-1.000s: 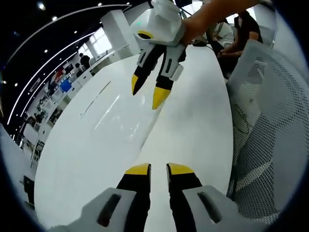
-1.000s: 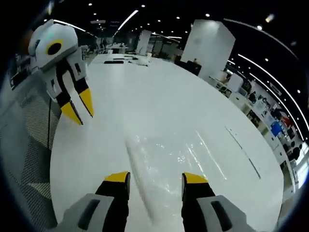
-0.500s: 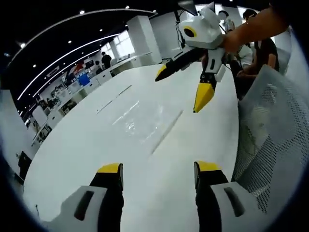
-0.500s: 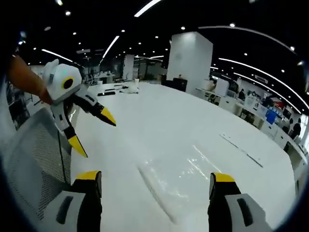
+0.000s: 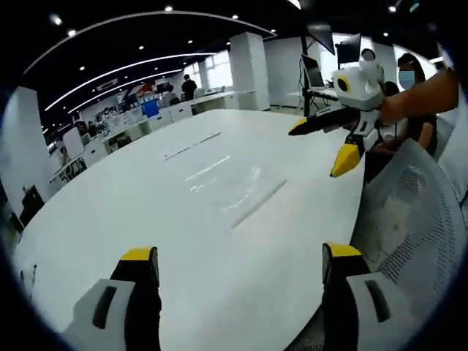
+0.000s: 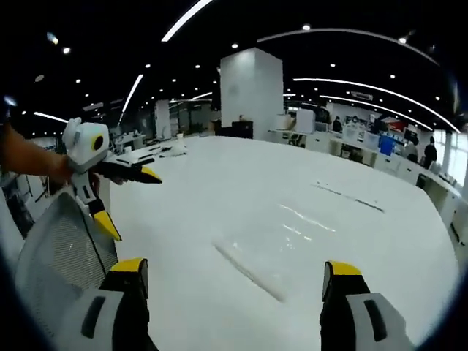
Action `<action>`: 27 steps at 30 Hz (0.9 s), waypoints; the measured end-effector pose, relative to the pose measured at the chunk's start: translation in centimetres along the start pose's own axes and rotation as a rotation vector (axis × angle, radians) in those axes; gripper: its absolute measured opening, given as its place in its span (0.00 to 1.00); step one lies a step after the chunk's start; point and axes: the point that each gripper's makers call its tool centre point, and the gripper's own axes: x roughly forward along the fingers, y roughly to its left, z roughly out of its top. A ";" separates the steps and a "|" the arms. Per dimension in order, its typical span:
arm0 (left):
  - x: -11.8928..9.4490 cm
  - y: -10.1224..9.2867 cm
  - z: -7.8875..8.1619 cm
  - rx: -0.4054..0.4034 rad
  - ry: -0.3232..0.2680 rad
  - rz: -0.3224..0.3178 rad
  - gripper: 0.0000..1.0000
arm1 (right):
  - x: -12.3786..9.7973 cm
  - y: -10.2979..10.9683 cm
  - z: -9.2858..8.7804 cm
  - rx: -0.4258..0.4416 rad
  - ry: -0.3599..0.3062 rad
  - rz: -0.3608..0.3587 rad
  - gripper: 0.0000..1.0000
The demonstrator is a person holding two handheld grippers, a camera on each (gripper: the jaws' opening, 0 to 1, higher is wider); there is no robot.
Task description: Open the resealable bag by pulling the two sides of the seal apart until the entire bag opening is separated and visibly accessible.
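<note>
1. A large white table (image 5: 110, 219) spans the middle of both views, its glossy top running from the lower frame up toward the office background.
2. A white mesh chair back (image 5: 417, 219) stands at the right edge of the left gripper view, and in the right gripper view it fills the lower left (image 6: 62, 248), just off the table's edge.
3. The resealable bag (image 5: 234, 186) lies flat on the table, centre frame in the left gripper view and lower centre in the right gripper view (image 6: 285, 241). It is clear and nearly invisible, told mostly by glare streaks and one darker straight edge. In the left gripper view that edge runs diagonally from lower left to upper right; in the right gripper view it runs from centre toward the lower right. I cannot tell whether the seal is parted.
4. The left gripper (image 5: 238, 267) rises from the bottom of its own view with yellow-tipped jaws spread wide, holding nothing; it also appears at the left of the right gripper view (image 6: 128, 201), held by a hand, above the chair.
5. The right gripper (image 6: 234, 274) likewise has its jaws wide apart and empty, and shows at the upper right of the left gripper view (image 5: 322, 146), clear of the bag.
</note>
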 end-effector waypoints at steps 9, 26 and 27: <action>-0.8 -1.9 -0.4 0.043 -0.017 -0.001 0.88 | -1.9 2.2 -1.5 0.064 -0.028 -0.100 1.00; -1.3 -2.4 -1.9 0.084 -0.025 0.032 0.76 | -1.8 3.1 -4.4 -0.072 0.085 -0.179 1.00; -1.2 -2.5 -2.1 0.073 -0.024 0.030 0.76 | -1.8 3.1 -4.3 -0.074 0.081 -0.182 0.99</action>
